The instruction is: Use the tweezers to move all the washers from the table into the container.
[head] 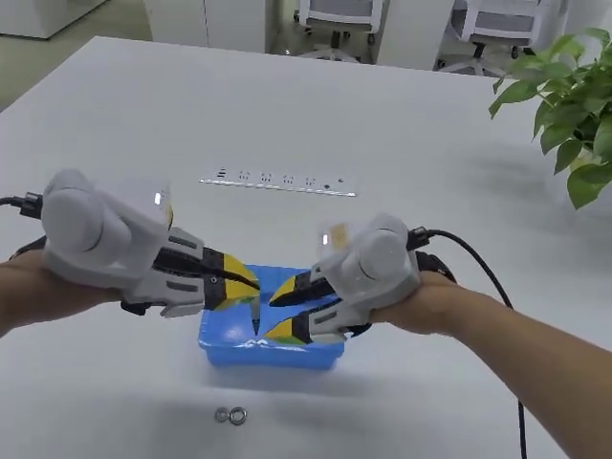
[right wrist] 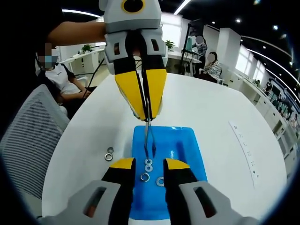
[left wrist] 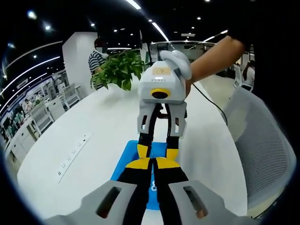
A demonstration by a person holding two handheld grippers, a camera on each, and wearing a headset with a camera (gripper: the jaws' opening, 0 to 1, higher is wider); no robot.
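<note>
- Lying nearest on the white table (head: 430, 143), a pair of washers (head: 230, 415) is seen side by side, apparently touching, just in front of the blue container (head: 273, 356) and not yet collected.
- Three more washers (right wrist: 145, 176) are seen on the container floor in the right gripper view.
- The tweezers (right wrist: 147, 138) are pinched between the pressed-together jaws of the left gripper (head: 251, 283), with their tips pointed down inside the container. Whether anything is carried in the tips cannot be told.
- The right gripper (head: 271, 317) is held just beside, over the container, with its jaws spread and nothing grasped.
- The step in hand is judged to be a drop-off into the container, with the task more than half done.
- Next, the tweezers would need to be carried over the front wall and lowered to the pair, then closed on one washer's rim. Such flat rings are likely to be nudged aside.
- Farther off, a power strip (head: 277, 182) is set into the table, a potted plant (head: 574, 96) stands at the right, and office chairs (head: 335, 14) are seen beyond the far edge.
</note>
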